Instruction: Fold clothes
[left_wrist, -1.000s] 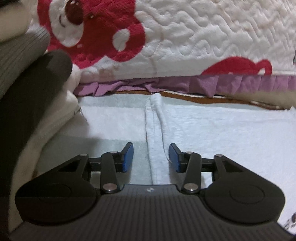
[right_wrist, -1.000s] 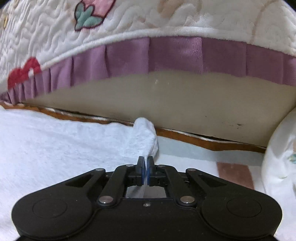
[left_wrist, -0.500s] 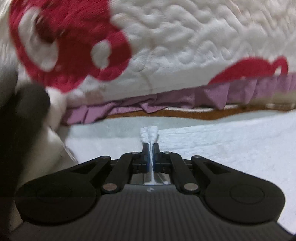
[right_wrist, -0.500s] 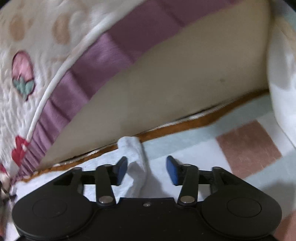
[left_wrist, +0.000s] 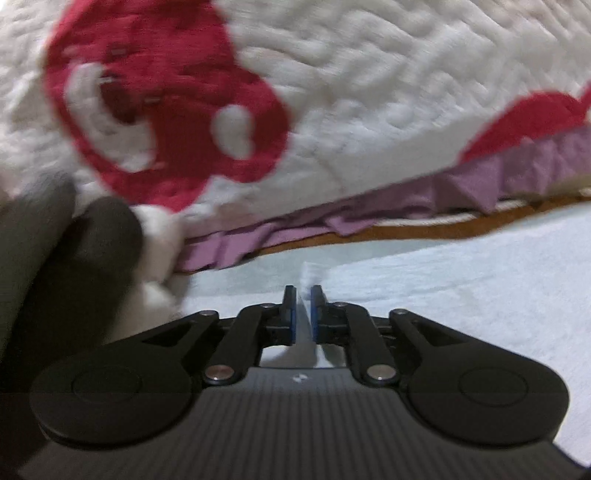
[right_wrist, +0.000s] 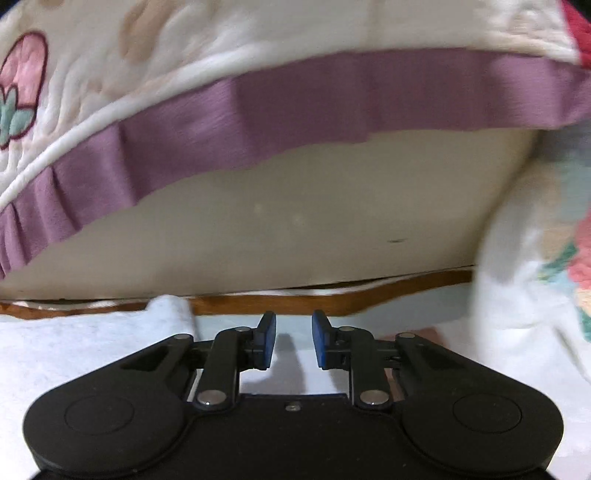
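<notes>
No writing or brand is readable anywhere; only a small pale mark is showing on the body of my left claw (left_wrist: 303, 310), too blurred to read. That claw's jaws are opening, standing narrow, with a thin raised ridge of the pale blue garment (left_wrist: 461, 295) between the blue pads; I cannot tell whether the pads are pressing it. Half a second ago they were clamped tight on that ridge. My right claw (right_wrist: 293, 338) is closing, its jaws narrow with only flat cloth behind the gap; half a second ago they were wider, and a second ago pinched on the bunched corner (right_wrist: 171, 312), which is now lying free, just left of it. The garment is spreading over the near bed, below the quilt (left_wrist: 369, 92) with its red bear and purple frill (right_wrist: 332, 99).
</notes>
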